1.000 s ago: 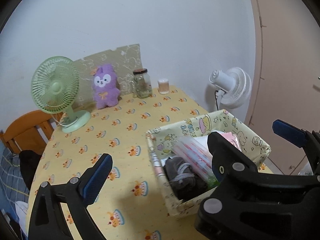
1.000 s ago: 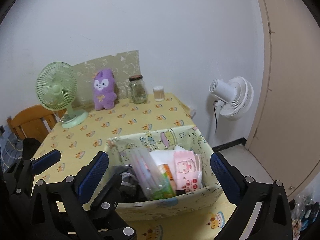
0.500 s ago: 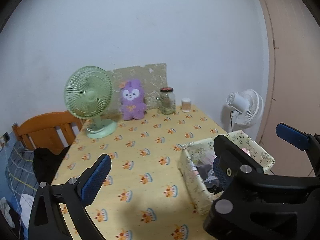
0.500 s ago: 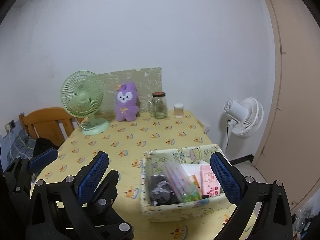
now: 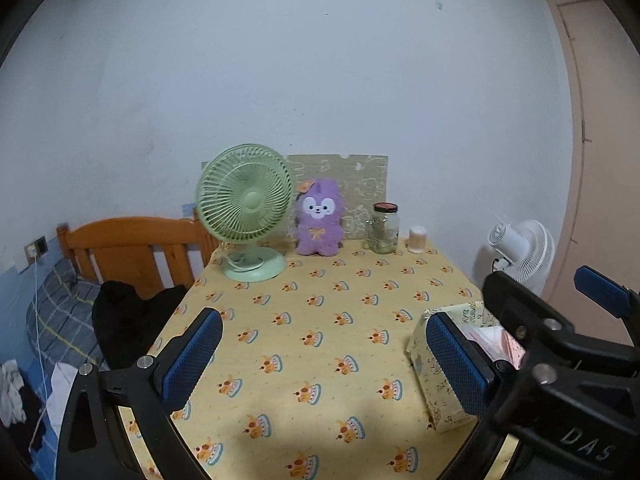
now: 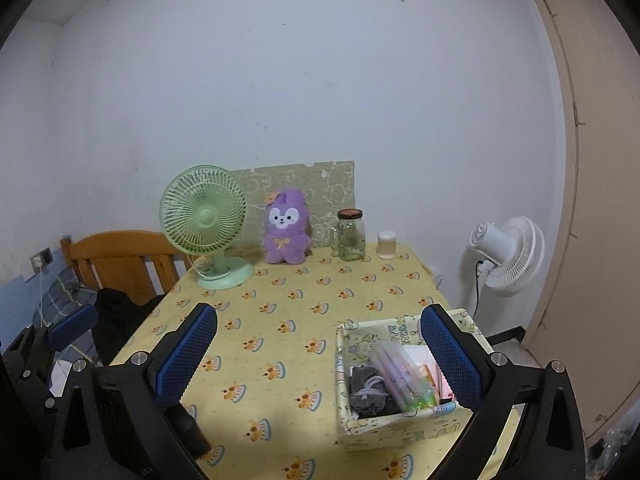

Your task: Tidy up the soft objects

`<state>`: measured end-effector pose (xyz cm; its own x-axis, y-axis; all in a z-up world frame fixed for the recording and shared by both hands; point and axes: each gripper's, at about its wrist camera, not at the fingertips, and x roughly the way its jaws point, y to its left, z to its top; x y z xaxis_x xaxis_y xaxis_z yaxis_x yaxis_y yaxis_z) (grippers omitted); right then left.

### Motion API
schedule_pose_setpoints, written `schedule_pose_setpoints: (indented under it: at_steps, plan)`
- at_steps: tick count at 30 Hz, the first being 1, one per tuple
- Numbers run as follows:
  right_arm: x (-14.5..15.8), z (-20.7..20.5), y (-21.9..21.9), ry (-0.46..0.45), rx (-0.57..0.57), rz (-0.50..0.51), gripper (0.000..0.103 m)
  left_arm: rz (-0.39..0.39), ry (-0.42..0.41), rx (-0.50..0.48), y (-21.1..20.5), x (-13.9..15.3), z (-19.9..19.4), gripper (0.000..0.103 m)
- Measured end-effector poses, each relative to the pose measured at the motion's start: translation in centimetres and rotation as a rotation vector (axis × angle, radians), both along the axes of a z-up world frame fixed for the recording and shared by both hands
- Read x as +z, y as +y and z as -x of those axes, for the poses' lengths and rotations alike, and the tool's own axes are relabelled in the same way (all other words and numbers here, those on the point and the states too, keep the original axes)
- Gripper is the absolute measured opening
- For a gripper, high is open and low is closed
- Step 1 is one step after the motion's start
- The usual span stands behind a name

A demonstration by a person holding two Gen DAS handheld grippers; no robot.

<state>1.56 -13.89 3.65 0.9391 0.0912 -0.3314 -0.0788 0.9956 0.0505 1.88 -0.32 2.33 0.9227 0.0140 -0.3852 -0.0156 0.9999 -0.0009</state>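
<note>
Left gripper [image 5: 324,364]: fingers spread wide, nothing between them, held above the near part of the table.
Right gripper [image 6: 320,360]: fingers also spread wide and empty; its right finger [image 6: 450,358] stands in front of the storage box.
Table [image 6: 304,308]: covered with a yellow cloth printed with small cakes.
Storage box [image 6: 400,428]: a fabric box with cartoon print, on the near right side of the table, close to the edge.
Box contents: a dark grey knitted item [image 6: 366,394] on the left, a clear packet with pink stripes [image 6: 400,376] in the middle, a pink and white pack [image 6: 434,378] on the right, partly hidden.
Purple plush toy [image 6: 286,232]: sits upright at the far edge, against a patterned board [image 6: 320,184], well apart from the box.
Green desk fan [image 6: 204,224]: just left of the plush toy.
Glass jar [image 6: 351,234]: right of the plush toy, with a small container [image 6: 387,245] beside it.
White floor fan [image 6: 506,256]: on the floor, to the right of the table.
Wooden chair [image 5: 132,248]: left of the table, dark clothing [image 5: 128,320] beside it.
</note>
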Motion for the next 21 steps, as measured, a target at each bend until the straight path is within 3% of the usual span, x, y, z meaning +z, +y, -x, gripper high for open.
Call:
schedule_pose_setpoints:
  at_steps: [21]
  plan:
    - [0.3,1.2,-0.2,-0.014,-0.011,0.011,0.103,0.037,-0.021,0.078,2.4,0.1,1.6,0.103]
